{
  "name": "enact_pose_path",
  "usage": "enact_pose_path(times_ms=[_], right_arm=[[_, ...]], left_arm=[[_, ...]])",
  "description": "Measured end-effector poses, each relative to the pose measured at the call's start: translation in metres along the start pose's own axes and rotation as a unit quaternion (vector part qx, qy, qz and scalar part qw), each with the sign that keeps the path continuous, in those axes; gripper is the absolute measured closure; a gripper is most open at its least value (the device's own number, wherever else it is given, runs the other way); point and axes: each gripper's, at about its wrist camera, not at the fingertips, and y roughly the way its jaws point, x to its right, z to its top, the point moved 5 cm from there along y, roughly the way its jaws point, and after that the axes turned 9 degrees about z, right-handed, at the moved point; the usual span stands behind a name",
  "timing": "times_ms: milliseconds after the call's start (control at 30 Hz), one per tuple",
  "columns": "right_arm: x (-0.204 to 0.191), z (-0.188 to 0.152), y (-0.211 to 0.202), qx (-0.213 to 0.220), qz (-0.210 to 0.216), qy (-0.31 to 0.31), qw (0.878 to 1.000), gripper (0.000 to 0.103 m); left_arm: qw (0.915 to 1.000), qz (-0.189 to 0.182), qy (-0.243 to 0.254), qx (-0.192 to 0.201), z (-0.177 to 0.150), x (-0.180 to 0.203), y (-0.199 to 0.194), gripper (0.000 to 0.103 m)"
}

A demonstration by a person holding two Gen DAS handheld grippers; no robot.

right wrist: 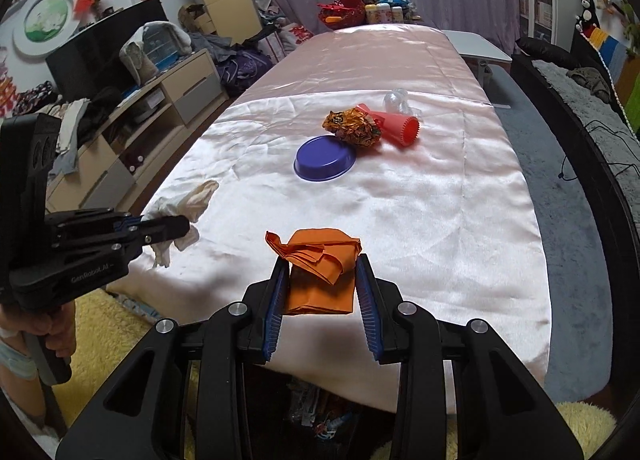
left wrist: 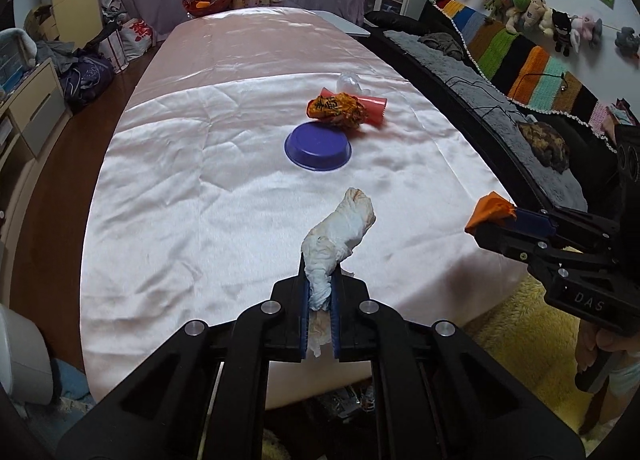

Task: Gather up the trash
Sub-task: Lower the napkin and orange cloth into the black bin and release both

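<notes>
Your left gripper is squeezed tight on a white crumpled tissue, and the tissue sticks up and forward out of the blue pads. Your right gripper has an orange folded paper between its two fingers. The paper fills the gap from one pad to the other, so it looks held, with the jaws standing wider than on the left side. In the left view you can see the right gripper off to the right side, with a bit of the orange paper poking out of its tip. In the right view the left gripper is off to the left, with the tissue hanging from it. Both grippers are over the near end of the shiny pink cloth on the table. Farther ahead of both grippers, near the middle of the cloth, sits a blue bowl turned upside down. Just behind the bowl lies a crinkled orange snack wrapper, and it touches a red cup lying on its side. A clear plastic thing sits just past them. Below your grippers, under the table edge, there is some more trash in the dark.
</notes>
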Motion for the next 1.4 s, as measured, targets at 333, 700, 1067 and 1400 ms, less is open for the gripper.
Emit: enact_pose_path(times_ms=[333,700,1067,1400], right_arm=[[-0.026,-0.047,-0.012,-0.022,0.000,-0.016,1.000,0.068],[-0.024,-0.103,0.007,-0.067,0.012,0.021,0.997,0.068],[-0.016,-0.147,0.033,-0.118,0.024,0.064,0.991,0.068],[-0.014,-0.160,0.042,-0.138,0.015,0.074,0.988,0.066]], left_arm=[[0.9992,-0.012,-0.030,-0.026,-0.071,0.016,-0.018,0.096],[0.9967,-0.027,-0.034,-0.068,-0.136,0.037,-0.008,0.096],[0.9907,-0.046,-0.054,-0.117,-0.182,0.044,0.024,0.096],[0.9887,-0.043,-0.063,-0.129,-0.191,0.041,0.033,0.092]])
